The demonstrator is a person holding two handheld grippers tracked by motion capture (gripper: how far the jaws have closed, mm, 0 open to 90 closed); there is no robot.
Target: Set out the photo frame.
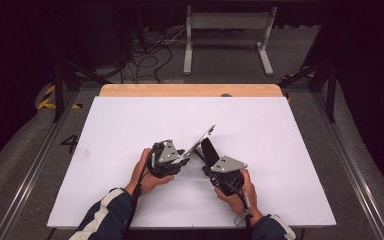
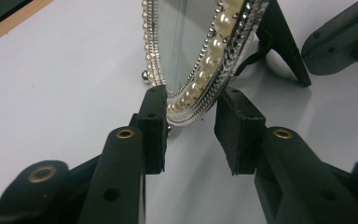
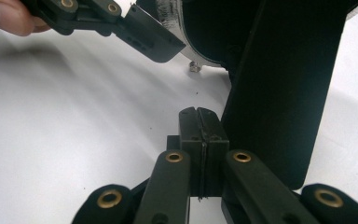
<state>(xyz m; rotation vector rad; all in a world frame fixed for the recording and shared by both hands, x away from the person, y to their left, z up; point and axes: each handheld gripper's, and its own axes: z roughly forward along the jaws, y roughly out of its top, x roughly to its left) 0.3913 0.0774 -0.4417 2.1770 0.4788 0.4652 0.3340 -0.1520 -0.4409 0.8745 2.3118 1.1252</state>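
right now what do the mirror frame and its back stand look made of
Mirror frame: probably silver-toned metal or plated plastic, shiny, edged with glossy cream pearl-like beads, likely imitation. Back stand: matte black, flat and stiff, perhaps covered board or plastic; the look leaves it open.

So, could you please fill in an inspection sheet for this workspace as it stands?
Surface: white table top with a wooden strip along its far edge.
Job's things: a pearl-rimmed mirror stands tilted on its black back stand.
Clutter: nothing seen.
Grippers: the left gripper is open, its pads either side of the mirror's lower rim with a gap on the right side; the right gripper is shut on nothing, beside the stand.
Cables: a cable trails from each gripper along the person's wrists; loose cables lie on the floor beyond the table.
Surroundings: grey floor, a white metal frame, yellow-black tape, dark background.
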